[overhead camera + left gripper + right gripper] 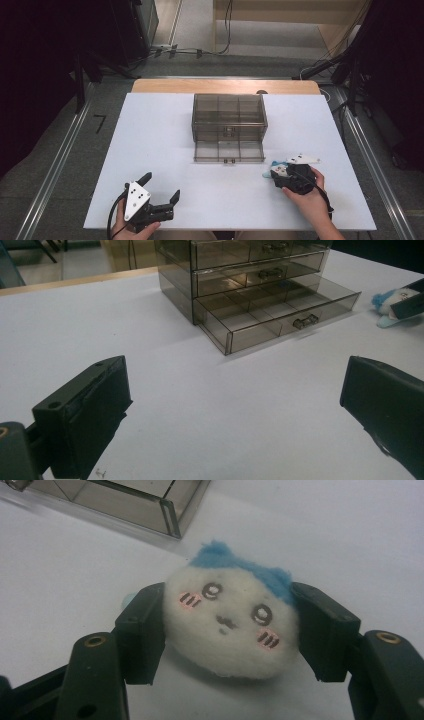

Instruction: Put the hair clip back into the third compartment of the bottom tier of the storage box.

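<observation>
A small white plush toy (225,650) with a blue top and a drawn face sits between the jaws of my right gripper (231,622). Both jaws press its sides, low over the white tabletop. In the high view the right gripper (278,174) and the plush toy (276,166) are at the front right, just right of the open drawer (229,151). My left gripper (161,185) is at the front left, open, with nothing between its jaws. The left gripper view has the left gripper (235,390) spread wide over bare table.
A smoky transparent drawer chest (229,117) stands at the table's middle back, its bottom drawer (280,310) pulled out and divided into compartments. The white table board (150,140) is bare on the left. Cables and stands lie on the floor beyond.
</observation>
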`<action>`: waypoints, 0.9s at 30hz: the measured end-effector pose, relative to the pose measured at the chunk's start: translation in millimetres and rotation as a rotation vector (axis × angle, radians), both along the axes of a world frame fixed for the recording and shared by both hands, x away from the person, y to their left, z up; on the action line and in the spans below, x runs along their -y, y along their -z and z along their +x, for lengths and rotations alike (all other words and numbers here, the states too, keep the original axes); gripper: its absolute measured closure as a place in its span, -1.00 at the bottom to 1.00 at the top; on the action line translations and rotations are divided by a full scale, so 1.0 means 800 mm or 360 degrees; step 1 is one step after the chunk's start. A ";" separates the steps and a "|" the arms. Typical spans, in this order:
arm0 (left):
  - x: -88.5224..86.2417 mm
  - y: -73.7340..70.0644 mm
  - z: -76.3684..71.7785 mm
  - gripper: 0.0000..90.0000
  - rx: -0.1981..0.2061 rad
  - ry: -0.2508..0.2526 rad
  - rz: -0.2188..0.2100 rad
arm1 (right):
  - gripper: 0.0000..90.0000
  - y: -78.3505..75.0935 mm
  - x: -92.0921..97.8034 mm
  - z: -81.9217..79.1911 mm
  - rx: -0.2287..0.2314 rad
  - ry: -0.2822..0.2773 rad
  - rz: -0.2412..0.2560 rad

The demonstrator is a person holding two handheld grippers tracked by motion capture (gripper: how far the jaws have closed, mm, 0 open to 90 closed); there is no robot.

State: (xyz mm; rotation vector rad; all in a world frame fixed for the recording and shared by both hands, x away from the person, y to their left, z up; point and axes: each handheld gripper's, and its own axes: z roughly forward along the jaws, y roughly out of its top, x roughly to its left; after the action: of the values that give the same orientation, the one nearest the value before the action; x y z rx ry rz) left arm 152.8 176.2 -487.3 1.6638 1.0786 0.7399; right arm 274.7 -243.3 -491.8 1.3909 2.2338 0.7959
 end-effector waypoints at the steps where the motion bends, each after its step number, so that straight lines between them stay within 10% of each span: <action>1: 0.000 0.000 0.000 -1.00 -0.0001 0.0000 0.0000 | -0.26 0.000 0.000 0.000 0.0004 0.0000 0.0002; 27: 0.000 0.000 0.000 -1.00 -0.0002 0.0002 0.0001 | -0.26 -0.013 0.004 -0.007 0.0166 0.0035 0.0057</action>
State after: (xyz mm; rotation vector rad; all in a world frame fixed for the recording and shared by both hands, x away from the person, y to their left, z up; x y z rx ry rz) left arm 153.1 175.9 -487.7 1.6657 1.0781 0.7383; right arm 269.1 -246.8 -481.0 1.3561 2.1318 0.8846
